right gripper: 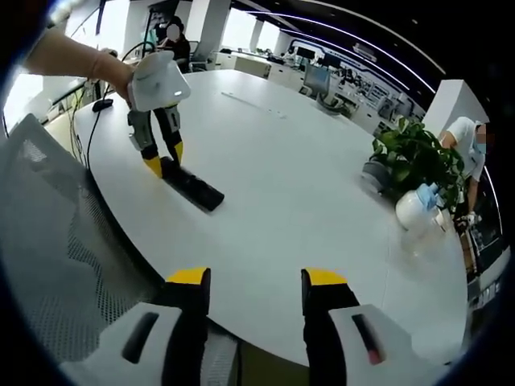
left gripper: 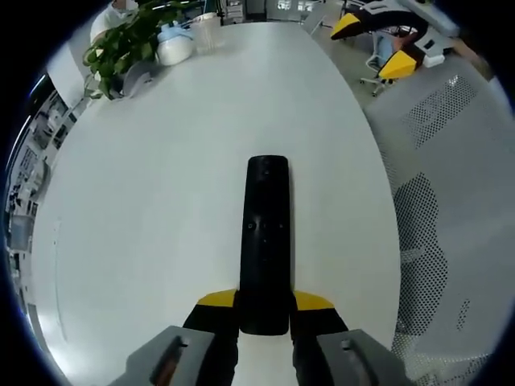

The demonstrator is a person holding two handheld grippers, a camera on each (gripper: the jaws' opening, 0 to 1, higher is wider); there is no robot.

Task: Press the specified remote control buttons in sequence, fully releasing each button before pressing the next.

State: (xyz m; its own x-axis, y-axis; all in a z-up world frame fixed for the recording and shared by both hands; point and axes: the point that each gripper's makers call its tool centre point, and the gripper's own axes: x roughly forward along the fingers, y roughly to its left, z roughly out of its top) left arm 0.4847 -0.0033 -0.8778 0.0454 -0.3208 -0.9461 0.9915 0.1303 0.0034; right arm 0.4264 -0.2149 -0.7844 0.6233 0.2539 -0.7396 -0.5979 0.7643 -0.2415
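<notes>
A long black remote control [left gripper: 266, 233] lies flat on the white oval table [left gripper: 161, 201], pointing away from me. My left gripper [left gripper: 265, 301] is shut on its near end, with a yellow-tipped jaw on either side. In the right gripper view the same remote [right gripper: 195, 186] sits near the table's left edge. There a hand holds the left gripper [right gripper: 165, 159] down on it. My right gripper [right gripper: 257, 278] hovers off the table's near edge, open, with nothing between its jaws. It also appears far off in the left gripper view, right gripper [left gripper: 372, 45], clear of the remote.
A potted plant [right gripper: 412, 157] and a white bottle [right gripper: 414, 211] stand at the table's far end. A grey mesh chair [left gripper: 451, 201] sits close beside the table edge near the remote. A person [right gripper: 173, 40] sits at the table's other end. Wide bare tabletop surrounds the remote.
</notes>
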